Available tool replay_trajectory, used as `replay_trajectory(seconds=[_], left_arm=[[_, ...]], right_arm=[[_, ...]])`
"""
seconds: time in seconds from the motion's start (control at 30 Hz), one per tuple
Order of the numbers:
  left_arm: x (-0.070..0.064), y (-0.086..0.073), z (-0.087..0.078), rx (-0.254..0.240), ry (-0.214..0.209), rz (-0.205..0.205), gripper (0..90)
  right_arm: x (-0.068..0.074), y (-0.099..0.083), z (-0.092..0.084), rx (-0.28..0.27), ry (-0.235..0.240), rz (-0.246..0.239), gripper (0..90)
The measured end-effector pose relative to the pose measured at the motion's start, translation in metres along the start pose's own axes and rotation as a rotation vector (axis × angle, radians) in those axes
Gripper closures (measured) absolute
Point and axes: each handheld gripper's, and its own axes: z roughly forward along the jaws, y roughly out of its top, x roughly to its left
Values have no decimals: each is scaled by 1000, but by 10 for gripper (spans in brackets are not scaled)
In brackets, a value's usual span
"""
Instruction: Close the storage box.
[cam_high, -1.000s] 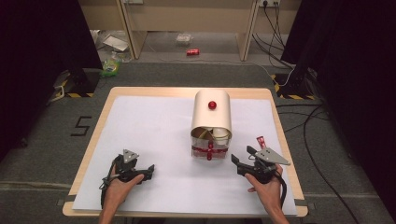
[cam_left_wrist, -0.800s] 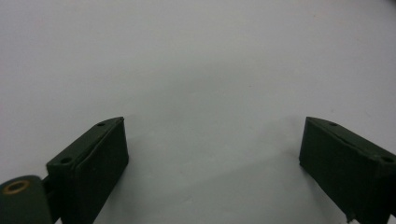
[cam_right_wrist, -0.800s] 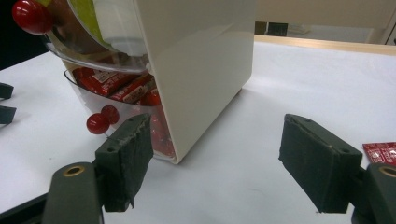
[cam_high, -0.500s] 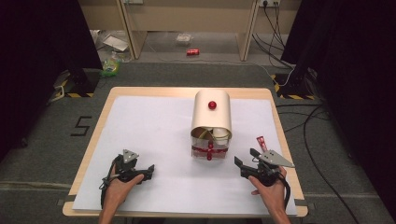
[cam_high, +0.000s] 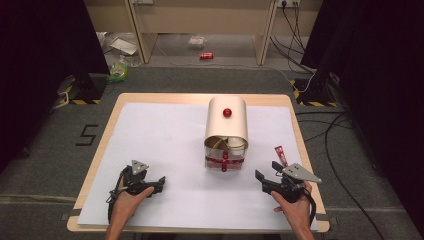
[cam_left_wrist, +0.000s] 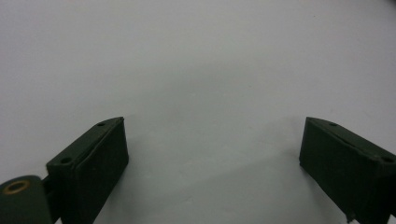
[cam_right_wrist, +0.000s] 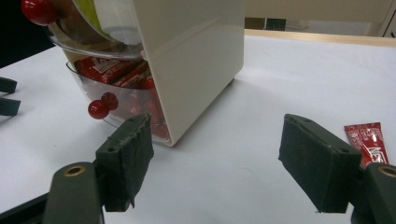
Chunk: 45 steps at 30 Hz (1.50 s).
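white table | cream box centre-far, drawer of red packets open | red sachet right of box, just beyond right gripper, jaws spread, empty | left gripper near-left, jaws spread, empty

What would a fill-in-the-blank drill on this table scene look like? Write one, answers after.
1. The loose red sachet lies on the white table cover beside the ____ hand-held gripper.
2. The jaws of the left hand-held gripper stand ____ with nothing between them.
3. The knobs on the cream dispenser box are coloured ____.
4. The clear lower drawer of the box holds red ____.

Missing words: right; open; red; sachets
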Motion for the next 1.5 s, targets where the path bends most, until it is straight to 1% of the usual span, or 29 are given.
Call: replay_trajectory(seconds=[0.47,0.67,0.7,0.83,1.4,1.5], left_arm=[[0,0,0,-1,1,0,75],[0,0,0,-1,1,0,75],[0,0,0,-1,1,-1,75],[0,0,0,-1,1,0,75],[0,0,0,-1,2,0,75],[0,0,0,-1,2,0,75]], right_arm=[[-2,-4,-12,9,4,6,265],[-3,-6,-17,16,4,2,264],[-4,-7,-18,16,4,-4,264],[-4,-8,-22,21,4,8,264],[-4,-14,-34,46,10,-9,260],[-4,-15,-36,58,10,-12,253]])
